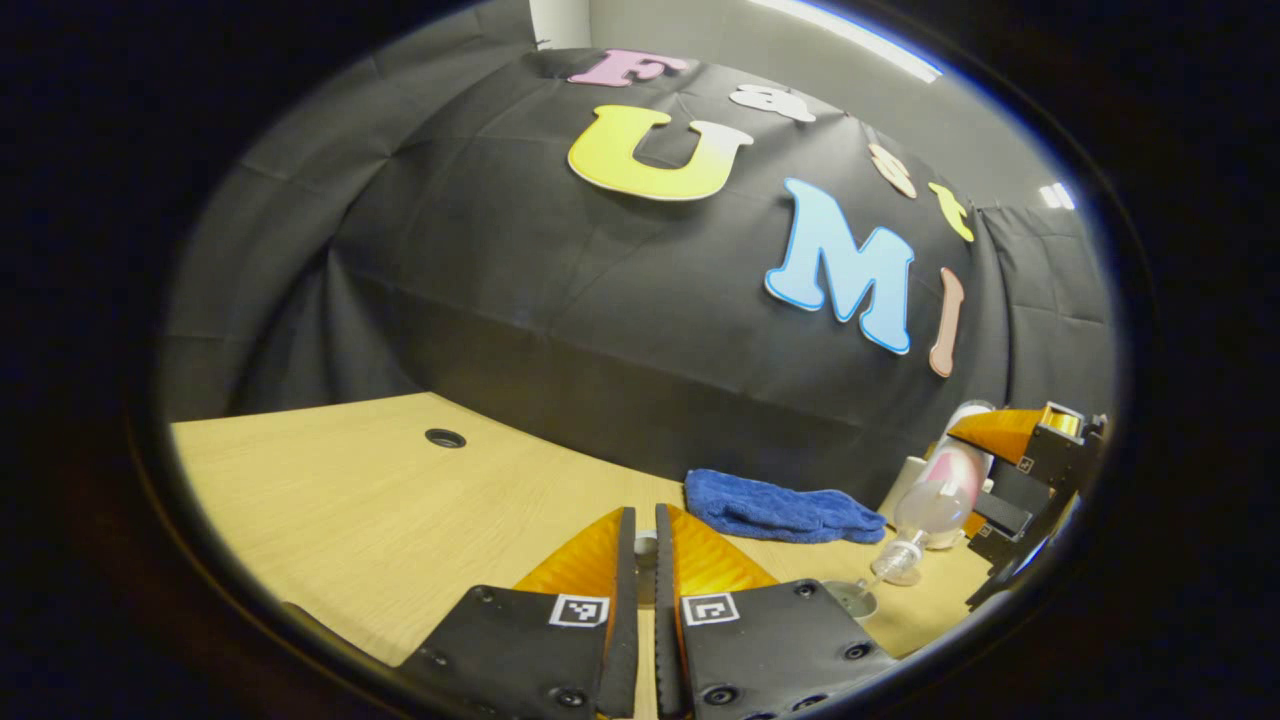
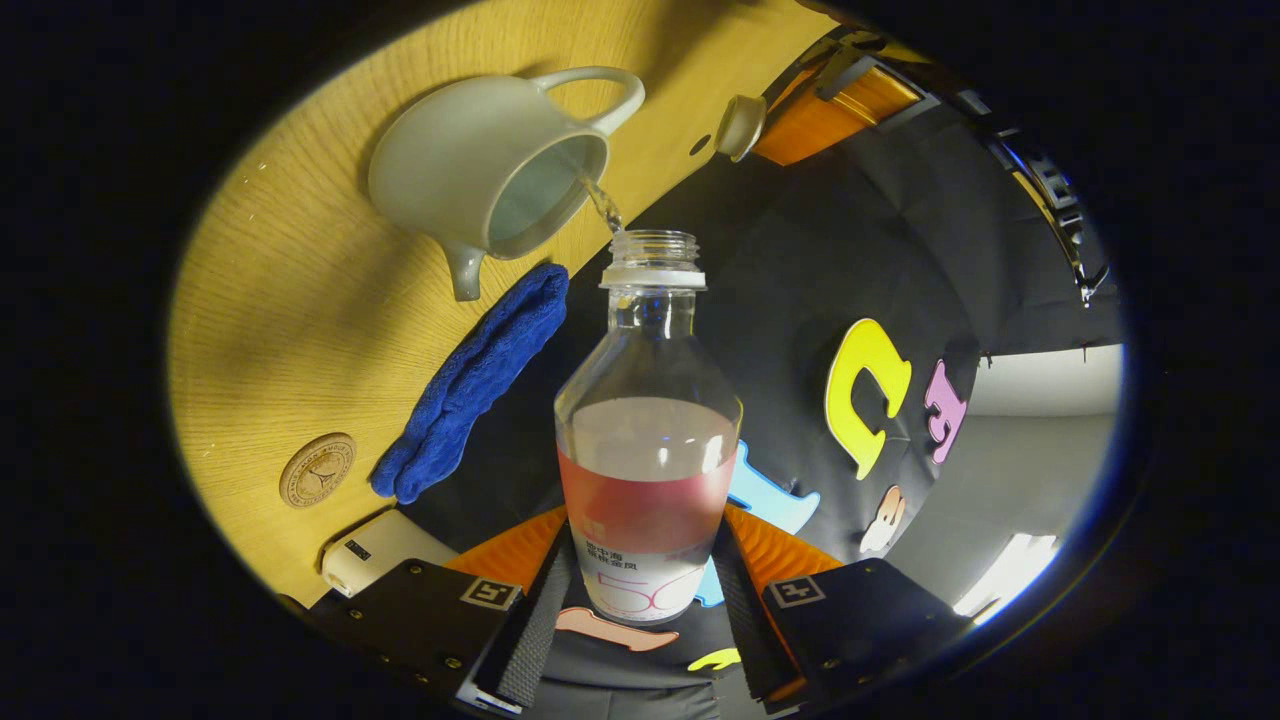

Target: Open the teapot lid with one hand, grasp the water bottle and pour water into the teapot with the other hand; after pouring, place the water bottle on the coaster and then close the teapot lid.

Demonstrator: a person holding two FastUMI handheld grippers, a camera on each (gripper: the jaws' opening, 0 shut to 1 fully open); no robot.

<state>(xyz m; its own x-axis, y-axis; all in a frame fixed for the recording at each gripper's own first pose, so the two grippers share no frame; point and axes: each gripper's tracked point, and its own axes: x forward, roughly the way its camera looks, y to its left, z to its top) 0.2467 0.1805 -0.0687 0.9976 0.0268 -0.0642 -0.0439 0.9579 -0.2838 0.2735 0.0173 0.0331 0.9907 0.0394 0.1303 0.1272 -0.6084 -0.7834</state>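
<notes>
Clear plastic water bottle (image 2: 648, 440) tilted, glossy rounded teapot (image 2: 490, 170), fuzzy blue cloth (image 2: 470, 385)

wall: black cloth (image 1: 520, 290) | table: light wood (image 1: 330, 500), round cable hole (image 1: 445, 438) | light: ceiling strip (image 1: 850, 35)

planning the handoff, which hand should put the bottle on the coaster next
Right. Its gripper already clamps the bottle, now pouring into the teapot, and the coaster lies on the table nearby. The left gripper holds the lid.
</notes>
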